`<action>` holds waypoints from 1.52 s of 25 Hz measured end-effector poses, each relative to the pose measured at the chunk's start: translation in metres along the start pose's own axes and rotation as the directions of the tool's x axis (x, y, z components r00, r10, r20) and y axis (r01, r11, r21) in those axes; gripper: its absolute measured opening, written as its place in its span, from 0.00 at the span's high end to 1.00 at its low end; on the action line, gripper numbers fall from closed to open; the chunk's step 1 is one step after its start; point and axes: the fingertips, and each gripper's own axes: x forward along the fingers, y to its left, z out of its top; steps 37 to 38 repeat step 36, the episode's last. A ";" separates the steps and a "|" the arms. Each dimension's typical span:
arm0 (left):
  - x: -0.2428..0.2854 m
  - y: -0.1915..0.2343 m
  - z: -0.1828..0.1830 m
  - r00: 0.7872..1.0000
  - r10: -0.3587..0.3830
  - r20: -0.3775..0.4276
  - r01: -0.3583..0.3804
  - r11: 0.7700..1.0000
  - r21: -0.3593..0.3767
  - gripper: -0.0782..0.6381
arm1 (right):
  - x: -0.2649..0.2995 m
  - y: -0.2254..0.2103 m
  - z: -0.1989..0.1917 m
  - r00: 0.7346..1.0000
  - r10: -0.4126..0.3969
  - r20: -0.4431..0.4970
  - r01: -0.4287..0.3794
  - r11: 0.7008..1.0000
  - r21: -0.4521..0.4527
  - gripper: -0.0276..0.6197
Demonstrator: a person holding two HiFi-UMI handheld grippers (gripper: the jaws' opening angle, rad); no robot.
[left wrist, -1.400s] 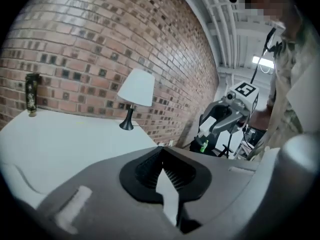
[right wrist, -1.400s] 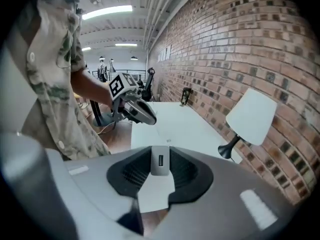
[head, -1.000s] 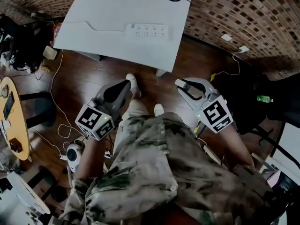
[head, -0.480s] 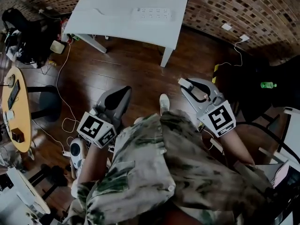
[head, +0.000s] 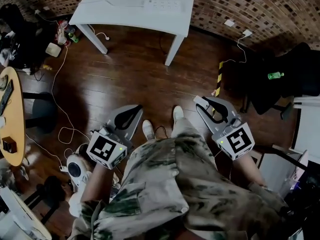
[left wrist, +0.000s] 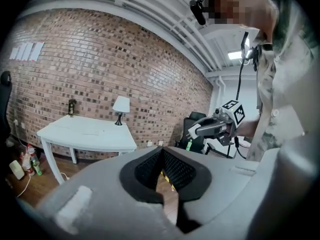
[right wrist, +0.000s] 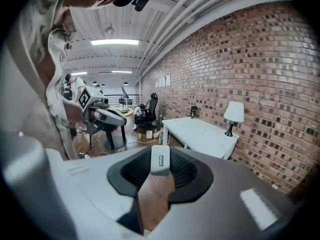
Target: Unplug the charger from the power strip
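Observation:
The white power strip (head: 162,4) lies on the white table (head: 125,9) at the top of the head view, far from both grippers. My right gripper (head: 202,103) hangs over the wooden floor, shut on a small white charger (right wrist: 160,161) that stands upright between its pads. My left gripper (head: 133,113) is at the same height on the left, its black pads (left wrist: 150,166) meeting at the tips with nothing between them. Each gripper view shows the other gripper: the right gripper (left wrist: 200,129) and the left gripper (right wrist: 107,118).
A brick wall runs behind the table, where a lamp (right wrist: 233,113) stands. A round wooden table (head: 10,119) is at the left and a black chair (head: 280,84) with a green bottle (head: 275,75) at the right. Loose cables (head: 65,124) cross the floor.
The person has backed away from the white table, which now sits farther up the head view. Both grippers came back with them, the charger still in the right one.

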 end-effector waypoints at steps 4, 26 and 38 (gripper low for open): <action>-0.021 -0.025 -0.003 1.000 0.016 0.016 -0.016 1.000 0.021 0.89 | -0.034 0.022 0.000 1.000 -0.009 0.015 0.010 1.000 -0.012 0.79; -0.010 -0.212 -0.007 0.983 0.141 0.119 -0.143 0.990 0.009 0.89 | -0.206 0.037 -0.056 0.994 0.059 0.095 -0.050 0.994 -0.096 0.79; 0.000 -0.231 -0.001 0.983 0.144 0.117 -0.150 0.988 0.040 0.89 | -0.224 0.029 -0.060 0.990 0.071 0.125 -0.058 0.992 -0.109 0.79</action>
